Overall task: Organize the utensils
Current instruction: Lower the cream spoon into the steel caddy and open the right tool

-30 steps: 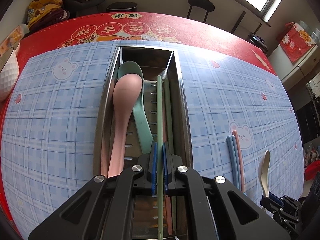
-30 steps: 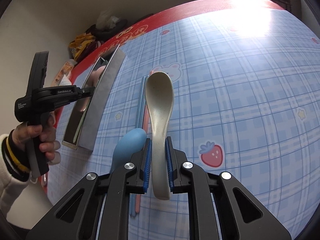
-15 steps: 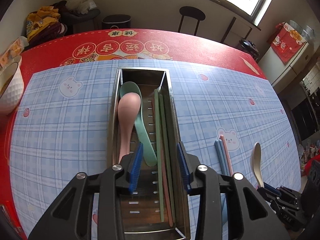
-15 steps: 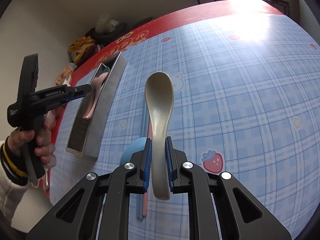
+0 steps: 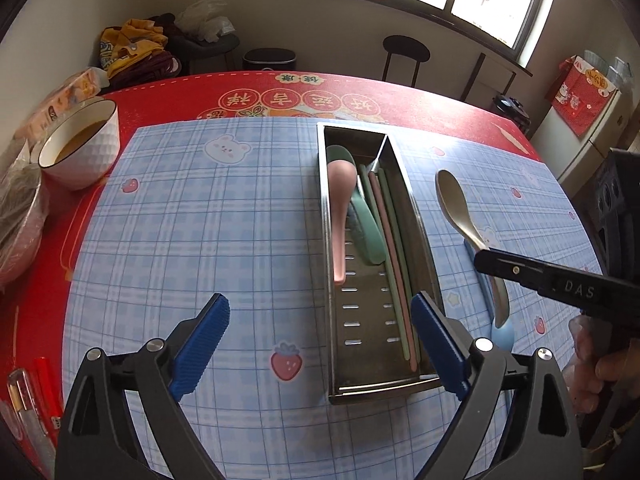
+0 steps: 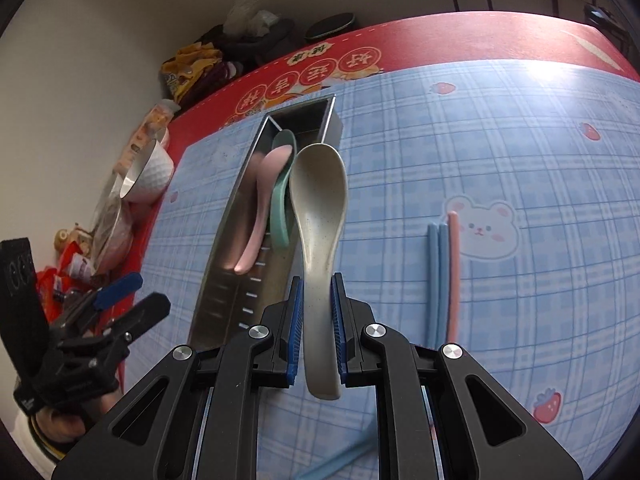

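The steel tray [image 5: 416,216] lies on the blue checked mat and holds a pink spoon [image 5: 340,200], a green spoon [image 5: 366,228] and green and pink chopsticks [image 5: 394,264]. My left gripper [image 5: 318,304] hovers over the tray's near end, its jaws opening wide with nothing between the pads. My right gripper [image 6: 317,280] is shut on the handle of a beige spoon [image 6: 320,208], held in the air just right of the tray [image 6: 240,184]. A blue spoon [image 5: 502,332] lies on the mat under it. Two blue chopsticks and a pink one [image 6: 440,280] lie further right.
A white bowl [image 5: 80,144] with brown liquid stands at the mat's far left corner. A plastic-covered bowl [image 5: 16,220] and red pens [image 5: 44,384] lie along the left table edge. Stools and a bin stand beyond the far edge.
My left gripper let the green chopstick go into the tray, opened wide and drew back and up. My right gripper carried the beige spoon left, close to the tray.
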`<action>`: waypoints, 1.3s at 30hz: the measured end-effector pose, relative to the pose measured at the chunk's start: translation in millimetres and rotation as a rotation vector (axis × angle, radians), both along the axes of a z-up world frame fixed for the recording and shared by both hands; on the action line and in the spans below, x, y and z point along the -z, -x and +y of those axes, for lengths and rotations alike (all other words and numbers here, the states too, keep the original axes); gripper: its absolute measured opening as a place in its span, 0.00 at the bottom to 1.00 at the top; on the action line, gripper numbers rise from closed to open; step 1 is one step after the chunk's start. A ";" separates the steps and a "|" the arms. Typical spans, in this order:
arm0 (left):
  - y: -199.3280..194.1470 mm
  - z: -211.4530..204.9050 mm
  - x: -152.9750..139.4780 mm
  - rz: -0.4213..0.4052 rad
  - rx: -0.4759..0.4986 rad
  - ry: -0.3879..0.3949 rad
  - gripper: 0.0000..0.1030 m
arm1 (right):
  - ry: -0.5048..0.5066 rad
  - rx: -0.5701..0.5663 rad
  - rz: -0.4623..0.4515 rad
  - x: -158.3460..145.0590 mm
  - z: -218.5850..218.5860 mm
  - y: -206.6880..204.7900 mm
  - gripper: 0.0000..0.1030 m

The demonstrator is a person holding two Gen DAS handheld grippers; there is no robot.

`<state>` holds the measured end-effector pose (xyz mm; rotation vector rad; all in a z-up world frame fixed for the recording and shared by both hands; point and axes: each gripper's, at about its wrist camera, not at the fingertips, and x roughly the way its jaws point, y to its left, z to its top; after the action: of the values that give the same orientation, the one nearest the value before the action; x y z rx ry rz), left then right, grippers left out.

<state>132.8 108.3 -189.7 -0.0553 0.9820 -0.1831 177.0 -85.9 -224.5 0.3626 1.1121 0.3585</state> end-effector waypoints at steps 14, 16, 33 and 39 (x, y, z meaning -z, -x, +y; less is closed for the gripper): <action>11.7 44.4 5.4 0.000 -0.114 0.041 0.87 | 0.121 0.075 0.092 15.3 61.2 -86.7 0.13; 11.7 48.4 5.6 0.000 -0.123 0.043 0.87 | 0.135 0.094 0.101 19.0 63.0 -92.0 0.13; 4.6 11.1 -1.3 -0.018 -0.083 0.011 0.87 | 0.131 0.040 -0.066 -14.5 31.4 -48.1 0.20; 13.0 -20.1 -7.4 -0.036 -0.028 -0.023 0.87 | 0.180 0.024 -0.134 -17.3 -0.8 3.8 0.20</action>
<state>119.8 88.2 -182.4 -0.0439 0.9464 -0.1466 173.2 -86.8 -207.3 0.1898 0.9989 0.2559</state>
